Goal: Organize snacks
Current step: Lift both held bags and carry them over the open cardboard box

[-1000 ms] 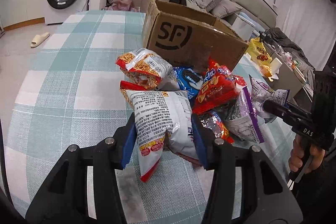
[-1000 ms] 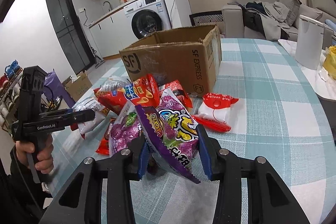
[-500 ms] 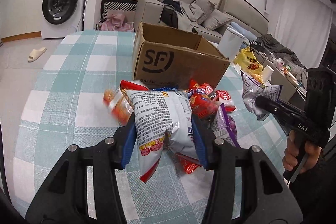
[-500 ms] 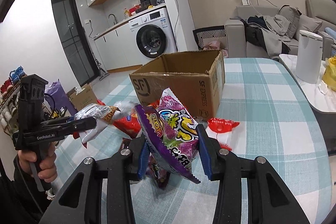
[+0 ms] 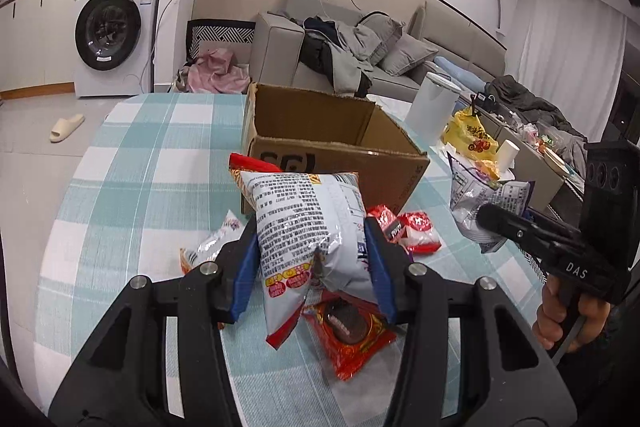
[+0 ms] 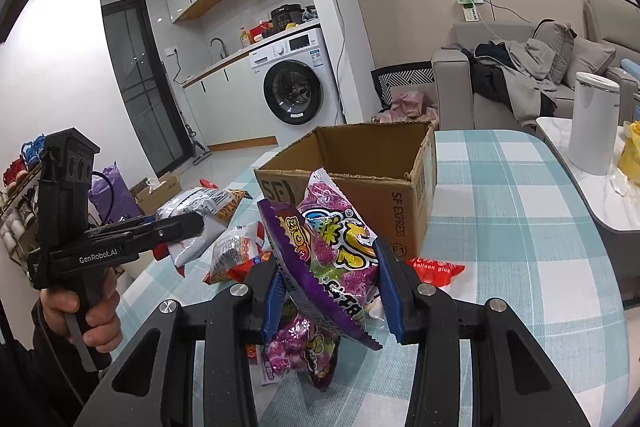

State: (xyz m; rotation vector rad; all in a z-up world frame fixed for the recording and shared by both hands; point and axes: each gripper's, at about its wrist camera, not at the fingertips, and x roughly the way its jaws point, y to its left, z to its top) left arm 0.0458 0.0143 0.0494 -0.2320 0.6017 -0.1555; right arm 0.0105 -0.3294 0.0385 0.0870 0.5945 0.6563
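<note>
You are holding 2 snack bags in the air at once, 1 in each tool. Your left gripper [image 5: 311,259] is clamping the white noodle bag [image 5: 308,227] across its middle, its blue pads pressing in from both sides and the red-trimmed lower edge hanging below the jaws. Your right gripper [image 6: 332,291] is squeezing the purple candy bag [image 6: 332,247] the same way, with the serrated purple seam sticking out underneath.

Both bags are hanging clear of the checked tablecloth [image 5: 140,167], in front of the open cardboard box [image 5: 320,135], which is standing on the table with its flaps up and, as far as its interior shows, nothing in it. The rest of the pile is lying between you and the box: a red packet [image 5: 352,339] directly under the left tool, small red-and-white packs [image 5: 416,231] beside the box's near corner, another purple bag [image 6: 304,351] below the right tool, and a balloon glue pack [image 6: 436,267] at the box's right side.

This looks like the carry step, with the lift done and the drop not yet made. Next, you are probably bringing each bag over the box rim, 1 after the other or side by side, and releasing only once the bag is hanging inside the opening. Watch the near wall: the dangling lower edges could catch on it if you are coming in too low.
</note>
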